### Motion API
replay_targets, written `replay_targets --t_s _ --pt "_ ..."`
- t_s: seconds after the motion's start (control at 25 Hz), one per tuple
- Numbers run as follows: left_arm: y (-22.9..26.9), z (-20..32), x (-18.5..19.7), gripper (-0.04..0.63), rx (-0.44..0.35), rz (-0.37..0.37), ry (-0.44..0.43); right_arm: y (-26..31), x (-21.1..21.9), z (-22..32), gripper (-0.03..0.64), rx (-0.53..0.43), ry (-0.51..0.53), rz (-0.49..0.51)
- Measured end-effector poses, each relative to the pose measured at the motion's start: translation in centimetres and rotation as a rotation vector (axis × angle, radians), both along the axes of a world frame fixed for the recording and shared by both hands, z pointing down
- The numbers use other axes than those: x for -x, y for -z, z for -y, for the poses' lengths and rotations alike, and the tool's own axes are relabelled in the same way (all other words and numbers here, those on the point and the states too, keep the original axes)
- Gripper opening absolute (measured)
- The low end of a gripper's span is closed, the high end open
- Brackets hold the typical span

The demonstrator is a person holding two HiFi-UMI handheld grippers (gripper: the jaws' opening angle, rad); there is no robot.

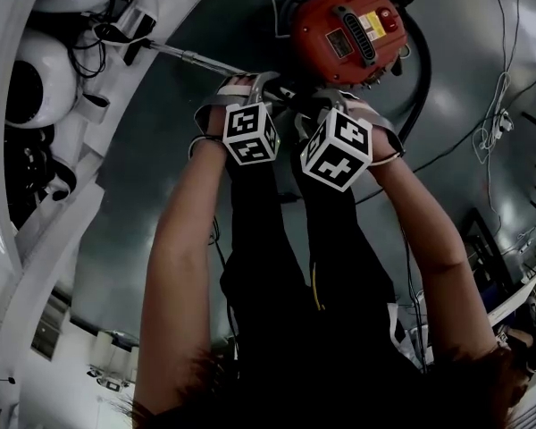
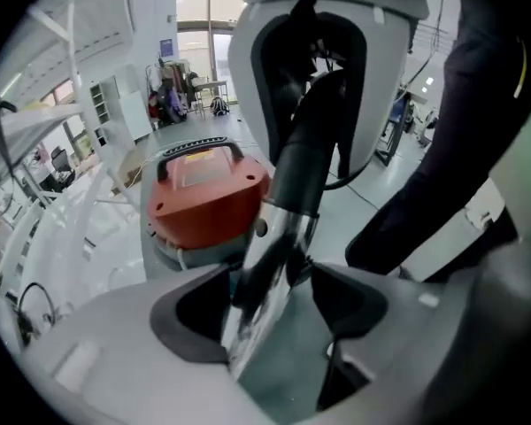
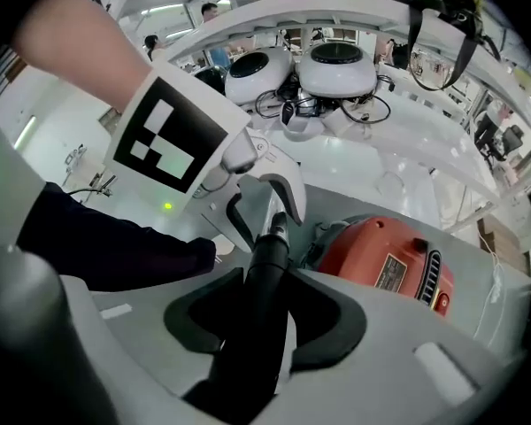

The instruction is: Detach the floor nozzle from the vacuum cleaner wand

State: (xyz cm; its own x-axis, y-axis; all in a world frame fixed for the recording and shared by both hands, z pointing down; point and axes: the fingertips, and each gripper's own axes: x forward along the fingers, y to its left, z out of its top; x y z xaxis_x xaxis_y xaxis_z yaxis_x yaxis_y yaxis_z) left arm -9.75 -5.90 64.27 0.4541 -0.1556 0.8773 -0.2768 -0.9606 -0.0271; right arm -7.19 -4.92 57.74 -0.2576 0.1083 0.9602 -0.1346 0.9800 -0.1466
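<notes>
A red vacuum canister [image 1: 348, 34] [image 2: 208, 197] [image 3: 385, 259] stands on the grey floor, with a black hose [image 1: 420, 70] curving off its right side. A chrome wand [image 1: 192, 58] [image 2: 265, 273] runs up and to the left from my hands. My left gripper [image 1: 237, 88] [image 2: 274, 304] is open; the wand passes between its jaws, close to the left pad, with a gap on the right. My right gripper [image 1: 339, 101] [image 3: 265, 317] is shut on the black hose handle [image 3: 265, 282] [image 2: 305, 158]. The left gripper [image 3: 257, 193] sits just ahead on the same tube. I cannot make out the floor nozzle.
White rounded machine bodies [image 1: 36, 79] [image 3: 336, 69] on a curved white frame line the left side. Loose cables [image 1: 496, 114] lie on the floor at the right. The person's dark trouser legs [image 1: 277, 266] stand directly below the grippers.
</notes>
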Motion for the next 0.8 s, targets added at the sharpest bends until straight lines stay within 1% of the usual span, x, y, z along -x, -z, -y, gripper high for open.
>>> replay_targets --t_s 0.12,0.36,0.52,0.64,0.8 --pt "-0.5 0.2 -1.2 0.220 0.002 0.018 -0.017 0.2 -0.9 -0.5 0.158 0.010 -0.015 0.016" --pt "-0.4 -0.4 -2.8 0.189 -0.031 0.042 -0.135 0.3 -2.5 -1.0 0.160 0.028 -0.047 0.037" --pt "-0.4 -0.9 -3.1 0.183 0.009 0.103 -0.192 0.5 -2.9 -1.3 0.158 0.018 -0.087 0.036" --pt "-0.4 -1.2 -3.0 0.186 0.042 0.142 -0.202 0.7 -2.9 -1.4 0.155 0.010 -0.134 0.040" --pt "-0.3 -1.6 -3.0 0.186 0.063 0.176 -0.219 0.8 -3.0 -1.7 0.153 0.020 -0.145 0.052"
